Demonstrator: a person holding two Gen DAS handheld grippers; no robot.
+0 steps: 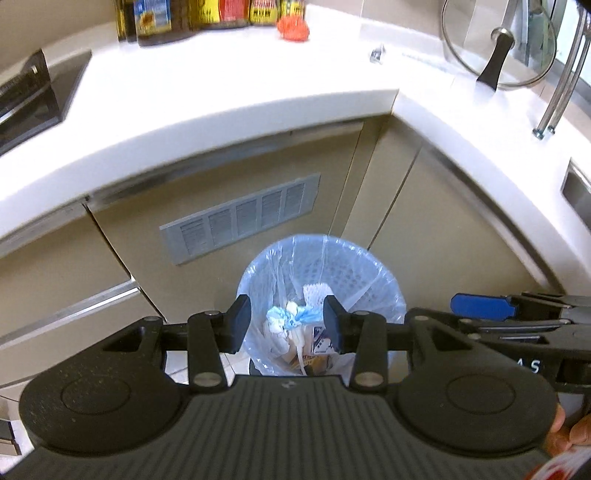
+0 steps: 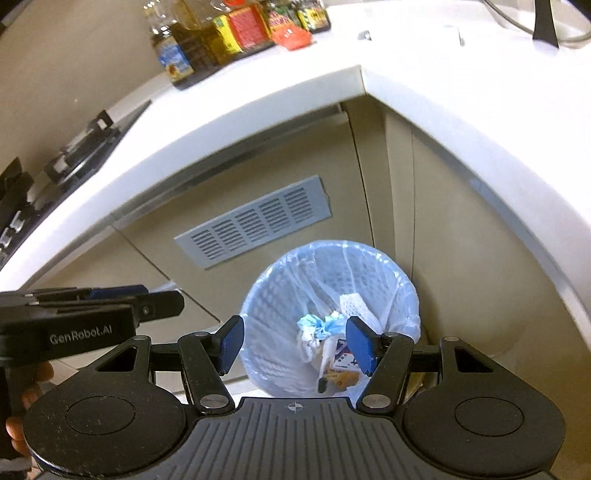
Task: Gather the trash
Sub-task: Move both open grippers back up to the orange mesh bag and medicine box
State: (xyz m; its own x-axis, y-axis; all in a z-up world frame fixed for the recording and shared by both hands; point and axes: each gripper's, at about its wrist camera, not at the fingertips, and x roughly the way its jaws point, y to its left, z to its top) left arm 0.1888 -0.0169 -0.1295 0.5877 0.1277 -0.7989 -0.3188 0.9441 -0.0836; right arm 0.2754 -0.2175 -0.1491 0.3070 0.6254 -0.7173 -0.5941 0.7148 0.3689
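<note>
Two claws poised above the bin, on the floor in the corner under the surface. Left claw: released, pads apart, nothing between them. Right claw: likewise released and empty. Down inside the liner: a blue wad, white netting and a small carton, so judged as already collected.

Likely the step in hand: going to the surface for the next piece. Working left to right:

- Keep well off the stove at the far left; nothing there looks like trash.
- Steer clear of the bottles along the wall. Approach from the front edge, not over them, to avoid knocking one.
- Take the orange wad just beside the bottles first; probably soft and light. Come down with pads wide, straddle it, then clench gently, enough to hold without squeezing it out sideways.
- Pick up the small shiny scrap further right, near but apart from the wad; too small to identify. Press pad tips flat to the surface before closing, being thin.
- Leave the lid at the far right alone.

Carry each piece fully over the rim before releasing, and use one claw at a time to keep them from colliding.
</note>
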